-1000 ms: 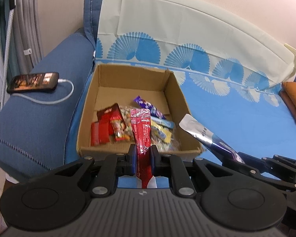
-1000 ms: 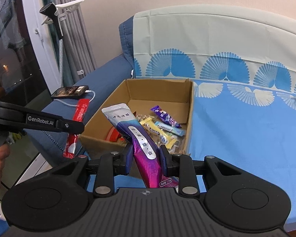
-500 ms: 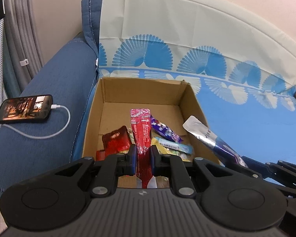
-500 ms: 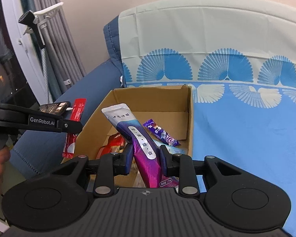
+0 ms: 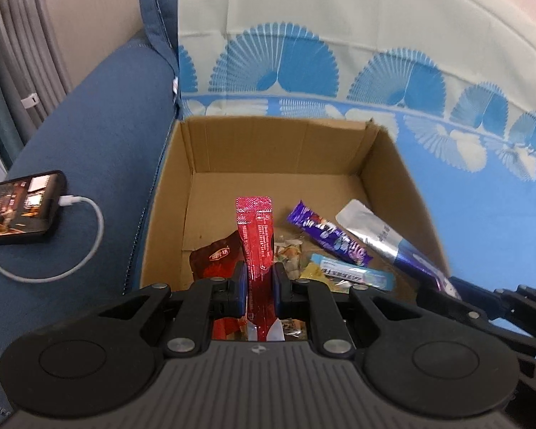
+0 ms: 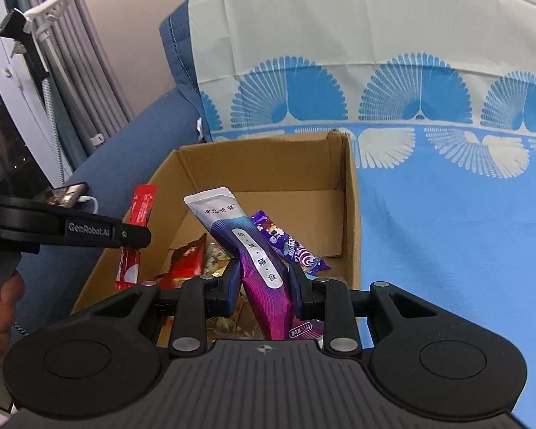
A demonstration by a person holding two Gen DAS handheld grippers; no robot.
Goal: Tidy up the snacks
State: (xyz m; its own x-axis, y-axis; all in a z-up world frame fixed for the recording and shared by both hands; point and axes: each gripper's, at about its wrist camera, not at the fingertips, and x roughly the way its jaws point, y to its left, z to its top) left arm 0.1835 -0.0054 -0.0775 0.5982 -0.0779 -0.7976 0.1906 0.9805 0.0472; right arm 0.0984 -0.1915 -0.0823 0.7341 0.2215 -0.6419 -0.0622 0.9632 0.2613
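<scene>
I'm holding two sachets over the cardboard box (image 5: 393, 164), which is sitting on the sofa seat against the left armrest.

Left gripper (image 5: 259, 282): jaws closed down to the width of the red sachet (image 5: 255, 236), pinching it low on its body, top end sticking up free over the box's near-left corner. Right gripper (image 6: 264, 280): jaws closed on the purple-and-white sachet (image 6: 246, 246) around its middle, wider gap since the pack is fatter; it's tilting left, hanging over the near edge of the box.

Snacks already in the box are piling at the near end: dark red packet (image 5: 216, 257), purple bar (image 5: 330, 237), light blue bar (image 5: 352, 275), some clear-wrapped bits. Far half of the floor is bare.

Risks I'm seeing:
- Both grippers are crowding the same near edge. Releasing together, I'm risking the tools knocking each other, or one sachet riding up on the other and sliding out.
- Right sachet is sitting close to the box's right wall (image 6: 350, 214). Letting go too early, it's likely tipping over the near rim onto the blue seat cover (image 6: 464, 232).
- Slick foil, long free ends: any jerk and they're swinging or slipping in the jaws.
- Phone (image 5: 18, 207) and its cable (image 5: 85, 236) are lying on the armrest beside the box; swinging left wide could be snagging the cable.
</scene>
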